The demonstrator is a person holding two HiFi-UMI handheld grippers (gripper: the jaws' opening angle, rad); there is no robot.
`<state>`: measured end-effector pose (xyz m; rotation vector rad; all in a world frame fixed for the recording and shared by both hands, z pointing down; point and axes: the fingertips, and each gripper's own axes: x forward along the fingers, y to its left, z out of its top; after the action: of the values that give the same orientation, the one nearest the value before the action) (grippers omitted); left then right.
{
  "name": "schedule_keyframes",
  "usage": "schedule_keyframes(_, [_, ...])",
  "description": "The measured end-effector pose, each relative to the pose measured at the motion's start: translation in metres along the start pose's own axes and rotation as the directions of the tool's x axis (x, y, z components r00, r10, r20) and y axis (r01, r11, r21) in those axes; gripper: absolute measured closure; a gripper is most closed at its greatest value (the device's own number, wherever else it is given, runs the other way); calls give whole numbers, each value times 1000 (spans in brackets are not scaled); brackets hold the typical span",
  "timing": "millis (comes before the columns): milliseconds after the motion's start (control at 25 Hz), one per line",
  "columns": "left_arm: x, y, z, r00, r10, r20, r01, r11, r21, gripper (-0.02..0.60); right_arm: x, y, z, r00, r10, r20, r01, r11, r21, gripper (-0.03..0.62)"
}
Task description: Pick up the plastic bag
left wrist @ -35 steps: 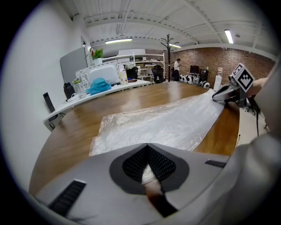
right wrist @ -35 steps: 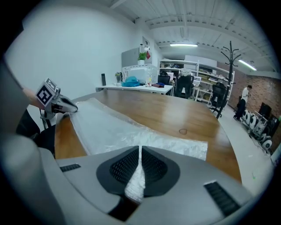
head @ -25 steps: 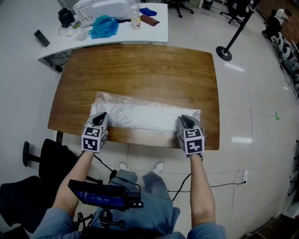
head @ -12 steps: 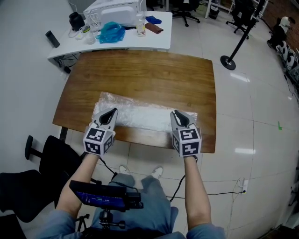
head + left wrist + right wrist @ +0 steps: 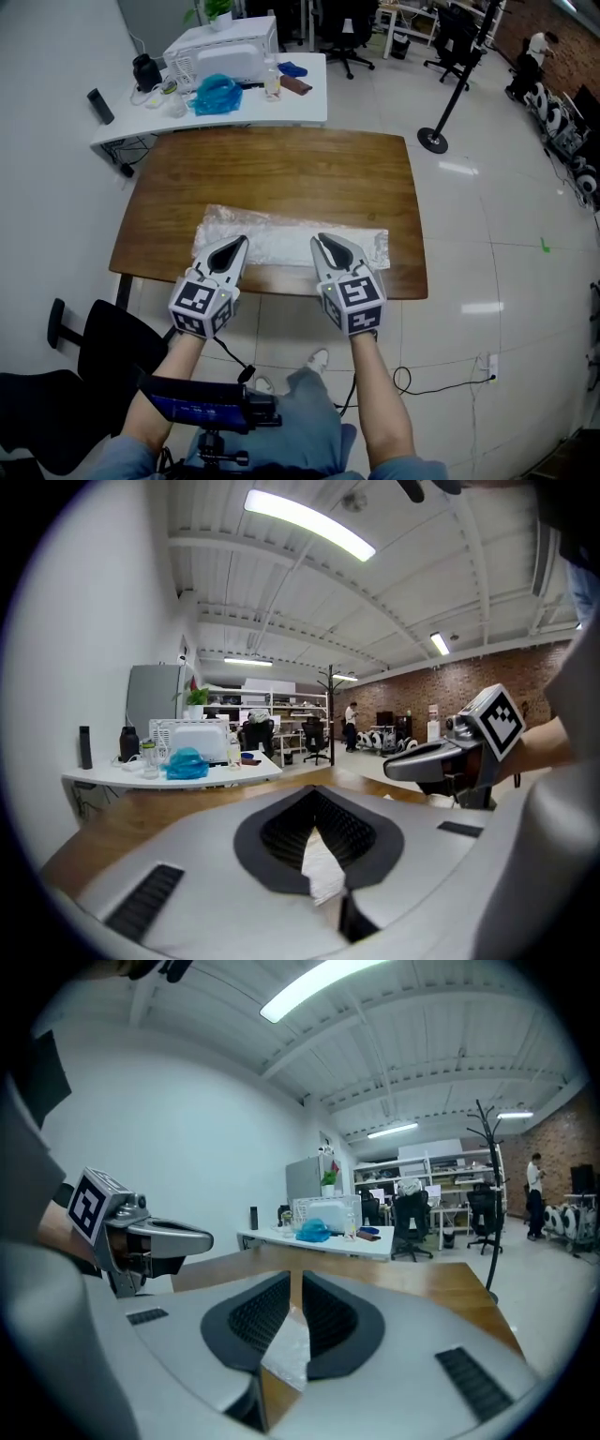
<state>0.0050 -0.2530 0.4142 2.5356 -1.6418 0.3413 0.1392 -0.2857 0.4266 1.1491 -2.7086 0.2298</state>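
My left claw (image 5: 234, 247) and right claw (image 5: 324, 244) each clamp the plastic bag's (image 5: 281, 246) six-o'clock edge, the right's jaws just closing further, but most of the bag lies on the worktop's (image 5: 281, 173) six-o'clock half, so I judge lifting it clear is yet to do.

Plastic bag (image 5: 281, 239) lay lengthwise along the tabletop's (image 5: 281, 169) near edge, nearer the right corner than the left, desk (image 5: 300, 105) stood just behind the far left corner, stand base (image 5: 431, 142) off the far right corner, chair (image 5: 103, 328) by the near left corner.
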Motion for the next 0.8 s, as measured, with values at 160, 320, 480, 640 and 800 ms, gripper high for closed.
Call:
schedule_keyframes(160, [-37, -9, 19, 996, -54, 67, 53, 998, 20, 571, -17, 50, 20, 997, -7, 76, 7, 1000, 0, 581])
schedule_keyframes(320, [-72, -15, 31, 987, -101, 128, 101, 995, 13, 569, -38, 96, 37, 990, 0, 141, 1, 1000, -4, 592])
schedule_keyframes(480, [-99, -11, 31, 977, -108, 183, 112, 994, -9, 571, -53, 131, 43, 988, -6, 153, 9, 1000, -20, 592])
schedule_keyframes(640, [-116, -21, 37, 968, -122, 220, 125, 992, -1, 569, -66, 154, 53, 982, -8, 189, 12, 1000, -21, 592])
schedule_keyframes(800, [-127, -30, 42, 962, -135, 237, 138, 990, 1, 569, -77, 167, 67, 971, -19, 238, 24, 1000, -17, 594])
